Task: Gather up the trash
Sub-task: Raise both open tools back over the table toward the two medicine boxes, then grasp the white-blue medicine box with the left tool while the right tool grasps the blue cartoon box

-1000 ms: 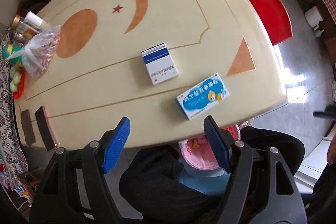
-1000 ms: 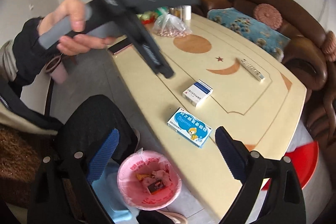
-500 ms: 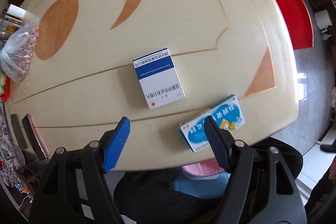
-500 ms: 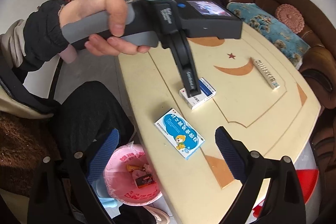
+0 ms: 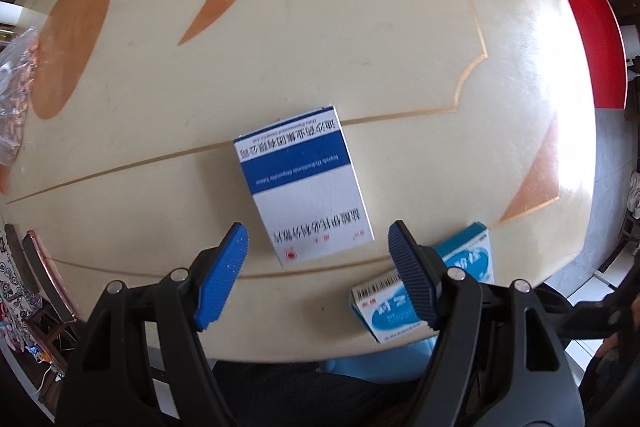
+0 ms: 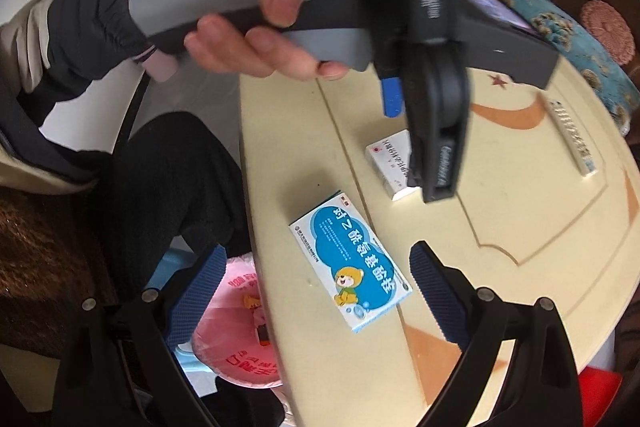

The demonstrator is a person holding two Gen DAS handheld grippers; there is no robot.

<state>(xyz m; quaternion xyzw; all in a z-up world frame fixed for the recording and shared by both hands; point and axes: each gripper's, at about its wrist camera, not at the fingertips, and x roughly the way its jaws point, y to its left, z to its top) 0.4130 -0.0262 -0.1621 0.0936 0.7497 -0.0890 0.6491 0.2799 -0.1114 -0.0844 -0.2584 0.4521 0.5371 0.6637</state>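
Observation:
A white and dark-blue medicine box lies flat on the cream table. My left gripper is open, its blue fingers on either side of the box's near end, just above it. The box also shows in the right wrist view, partly hidden by the left gripper's body. A light-blue box with a cartoon bear lies near the table's edge; it shows in the left wrist view behind the right finger. My right gripper is open and empty, hovering near this box. A bin with a pink bag stands on the floor below the table edge.
A remote control lies at the table's far side. A clear bag of small items sits at the table's left end. A red stool stands beyond the table's right end. A sofa with a blue cushion is behind the table.
My left gripper has moved forward and down over the table, closing in on the white and dark-blue box. My right gripper has come nearer the bear box. Both stay open.

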